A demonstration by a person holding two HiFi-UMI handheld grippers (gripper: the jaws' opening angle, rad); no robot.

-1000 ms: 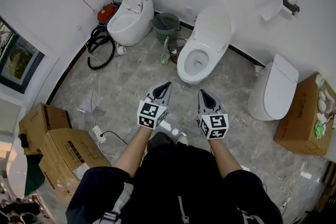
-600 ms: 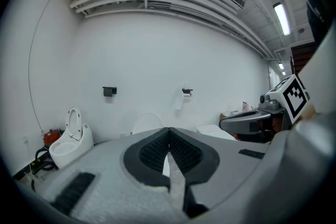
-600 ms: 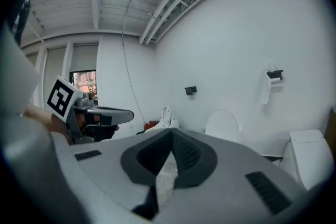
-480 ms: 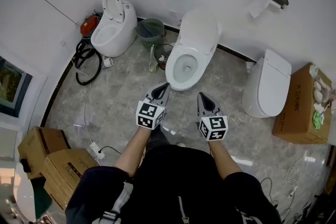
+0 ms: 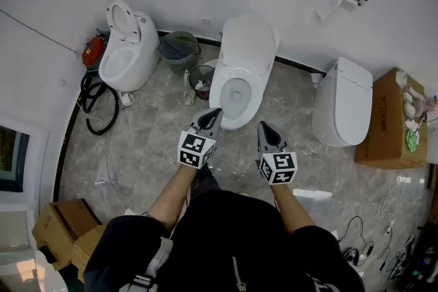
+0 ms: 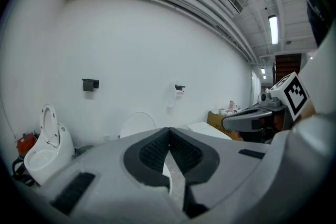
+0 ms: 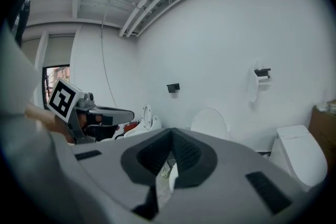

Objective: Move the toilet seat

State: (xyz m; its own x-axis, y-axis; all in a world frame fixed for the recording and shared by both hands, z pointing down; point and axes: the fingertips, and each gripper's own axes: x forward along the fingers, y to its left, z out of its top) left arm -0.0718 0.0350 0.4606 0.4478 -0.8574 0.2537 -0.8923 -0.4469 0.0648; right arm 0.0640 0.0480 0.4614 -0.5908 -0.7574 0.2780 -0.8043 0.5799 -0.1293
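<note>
The middle toilet (image 5: 235, 89) stands against the far wall with its lid (image 5: 245, 44) raised and the white ring around its bowl open to view. My left gripper (image 5: 215, 111) is shut and empty, its tip over the bowl's near rim in the head view. My right gripper (image 5: 263, 124) is also shut and empty, just right of the bowl's front. The left gripper view shows shut jaws (image 6: 168, 130) with the raised lid (image 6: 137, 123) beyond. Past the shut jaws (image 7: 170, 132) in the right gripper view stands the same lid (image 7: 209, 122).
Another open toilet (image 5: 125, 51) stands at the left, a closed one (image 5: 342, 100) at the right. A green basket (image 5: 178, 47) and a small bin (image 5: 200, 78) sit between the left two. Cardboard boxes (image 5: 390, 121) stand at the right, a black hose (image 5: 92, 106) at the left wall.
Both grippers and the person have moved toward the middle toilet, which now lies just ahead of the tips. Both jaws stayed shut.
</note>
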